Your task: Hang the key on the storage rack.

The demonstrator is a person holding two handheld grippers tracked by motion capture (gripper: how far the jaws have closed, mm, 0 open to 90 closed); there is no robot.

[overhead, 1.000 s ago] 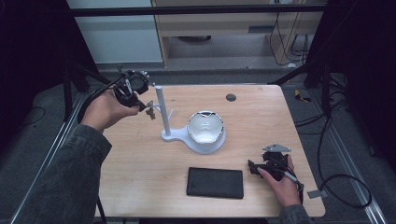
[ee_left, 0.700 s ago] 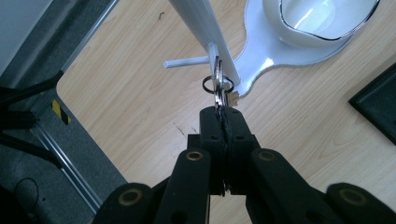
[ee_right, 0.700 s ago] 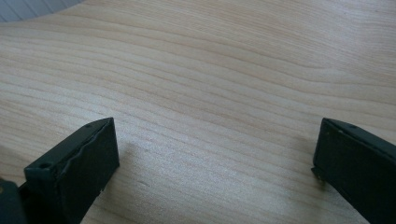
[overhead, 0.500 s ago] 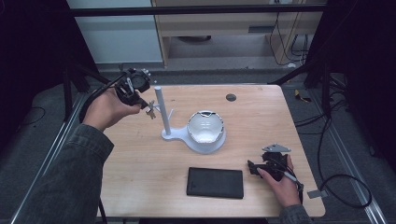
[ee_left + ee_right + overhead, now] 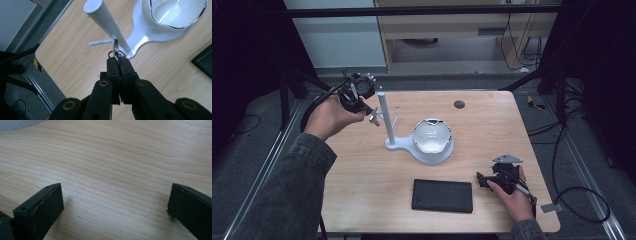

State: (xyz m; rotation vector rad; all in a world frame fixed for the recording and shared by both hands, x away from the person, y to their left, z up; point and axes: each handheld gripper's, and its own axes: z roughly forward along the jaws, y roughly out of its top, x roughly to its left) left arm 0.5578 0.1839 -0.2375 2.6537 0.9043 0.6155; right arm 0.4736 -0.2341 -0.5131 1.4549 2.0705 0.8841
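A white stand with an upright post point(image 5: 384, 120) and thin side pegs point(image 5: 100, 43) stands on the wooden table point(image 5: 492, 130). Its base carries a white bowl point(image 5: 432, 135). My left gripper point(image 5: 372, 116) is at the left of the post, shut on a small metal key ring point(image 5: 115, 48). In the left gripper view its jaws point(image 5: 117, 59) pinch the ring, which lies against the post point(image 5: 105, 20) beside a peg. I cannot tell whether the ring is around a peg. My right gripper point(image 5: 482, 181) rests low at the table's front right, open point(image 5: 116, 195), with bare wood between its jaws.
A flat black case point(image 5: 442, 195) lies near the front edge, just left of the right gripper. A small dark disc point(image 5: 459, 104) sits at the back of the table. The bowl point(image 5: 175, 15) is close to the right of the post.
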